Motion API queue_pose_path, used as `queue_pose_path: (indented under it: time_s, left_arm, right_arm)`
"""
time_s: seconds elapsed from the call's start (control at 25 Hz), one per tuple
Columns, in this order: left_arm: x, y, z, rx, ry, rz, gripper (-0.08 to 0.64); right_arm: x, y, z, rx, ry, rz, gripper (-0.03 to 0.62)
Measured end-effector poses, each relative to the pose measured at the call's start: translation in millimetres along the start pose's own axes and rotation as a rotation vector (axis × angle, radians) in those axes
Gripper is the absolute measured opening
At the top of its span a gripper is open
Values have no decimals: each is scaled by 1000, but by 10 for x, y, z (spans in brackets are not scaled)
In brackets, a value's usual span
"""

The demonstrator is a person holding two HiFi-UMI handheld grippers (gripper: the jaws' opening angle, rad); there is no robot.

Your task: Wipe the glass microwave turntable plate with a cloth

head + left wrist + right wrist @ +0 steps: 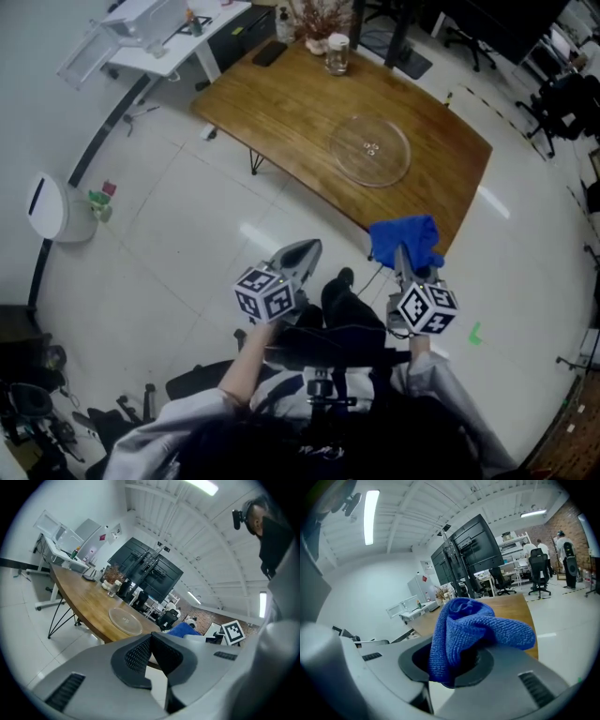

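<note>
Item: glass turntable plate (pixel 370 150). It lies flat on the wooden table (pixel 281 103), towards the near edge, bare and untouched.

Item: blue microfibre cloth (pixel 405 241). It is bunched between the jaws of my right gripper (pixel 407 272), which are clamped on it. It is held short of the table and well apart from the plate.

Item: my left gripper (pixel 305 251). Its jaws are pressed together on nothing, and it hangs over the floor.

Step in hand: the approach, as I judge it (cloth secured, wiping not begun).

Next move calls for: carrying the cloth over the table's near edge, lowering it onto the glass and spreading the wad so it lies flat. The plate may slide or spin on the smooth wood, so my left jaws would likely need to part and steady the rim.

Surroundings: glass jar (pixel 337 53) and dark flat object (pixel 270 53) at the far end, clear of the path. White desk (pixel 178 37) beyond. Nothing stands between cloth and plate.
</note>
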State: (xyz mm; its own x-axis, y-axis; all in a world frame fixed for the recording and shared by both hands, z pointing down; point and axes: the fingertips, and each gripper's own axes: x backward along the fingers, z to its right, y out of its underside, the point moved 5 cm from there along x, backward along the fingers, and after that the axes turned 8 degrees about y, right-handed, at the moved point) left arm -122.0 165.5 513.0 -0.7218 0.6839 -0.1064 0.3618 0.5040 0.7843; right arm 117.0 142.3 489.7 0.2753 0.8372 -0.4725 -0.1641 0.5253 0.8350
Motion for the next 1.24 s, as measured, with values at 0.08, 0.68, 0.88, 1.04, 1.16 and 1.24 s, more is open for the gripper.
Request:
queue_pose_path:
  time_s: [0.08,0.68,0.88,1.04,1.16,1.24]
  left_arm:
    - [-47,-25,77,-15,5,12,0]
    - [-928,-38,1036,-80,-47,137,0]
    - [-994,188,1301,-86,-104,132,0]
    - [-935,288,1443,-97,-147,131,0]
    - [-897,346,1537,-106,-164,134,0]
    - [-886,378,1591,-113,-173,135,0]
  right_arm:
    - [39,-63,8,17,-12,13,69]
    - [602,-391,443,270,-183,-8,67]
    - [699,-343,669,246,-232,-35,67]
    - [720,-308,726,240,-271,-40,67]
    - [767,-274,756,241,-291,-40,67]
    - [798,-255,778,240,-301,-39,67]
